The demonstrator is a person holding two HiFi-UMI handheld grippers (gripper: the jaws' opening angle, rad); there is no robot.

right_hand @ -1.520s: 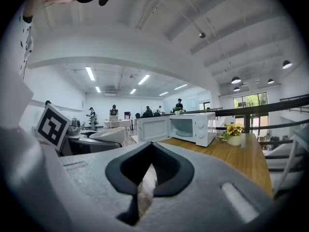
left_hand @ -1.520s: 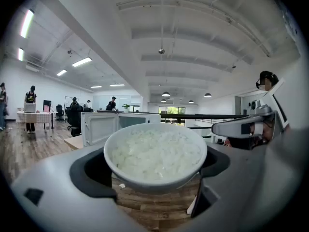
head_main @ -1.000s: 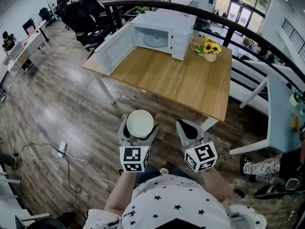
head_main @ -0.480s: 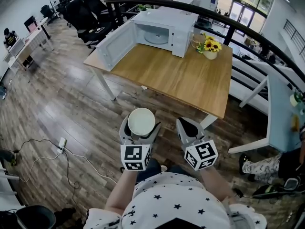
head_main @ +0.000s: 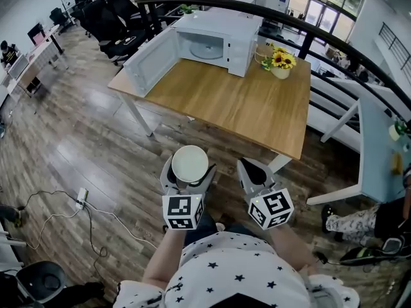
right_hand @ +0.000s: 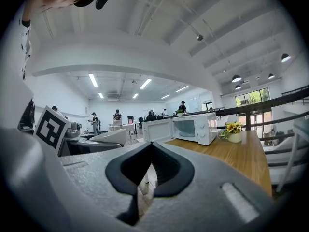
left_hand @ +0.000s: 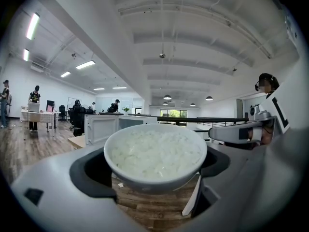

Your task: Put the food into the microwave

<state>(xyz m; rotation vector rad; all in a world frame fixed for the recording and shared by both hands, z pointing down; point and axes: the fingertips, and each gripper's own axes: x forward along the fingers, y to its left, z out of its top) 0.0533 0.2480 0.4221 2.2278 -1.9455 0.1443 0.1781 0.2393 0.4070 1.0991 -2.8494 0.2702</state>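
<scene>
A white bowl of rice [head_main: 189, 164] [left_hand: 155, 154] sits between the jaws of my left gripper [head_main: 187, 173], which is shut on it, held above the floor short of the table. My right gripper [head_main: 252, 172] [right_hand: 150, 154] is beside it, shut with nothing between its jaws. The white microwave [head_main: 221, 35] [right_hand: 194, 127] stands at the far end of the wooden table [head_main: 237, 108], its door [head_main: 146, 61] swung wide open to the left and its glass turntable bare.
A pot of yellow flowers [head_main: 281, 63] [right_hand: 234, 131] stands right of the microwave. A black railing [head_main: 321, 37] runs behind the table. Black chairs [head_main: 109, 15] are at the back left, a white table [head_main: 379, 153] at the right, cables [head_main: 77, 204] on the floor.
The view has shifted slightly toward the table; both grippers keep their pose and the bowl stays held.
</scene>
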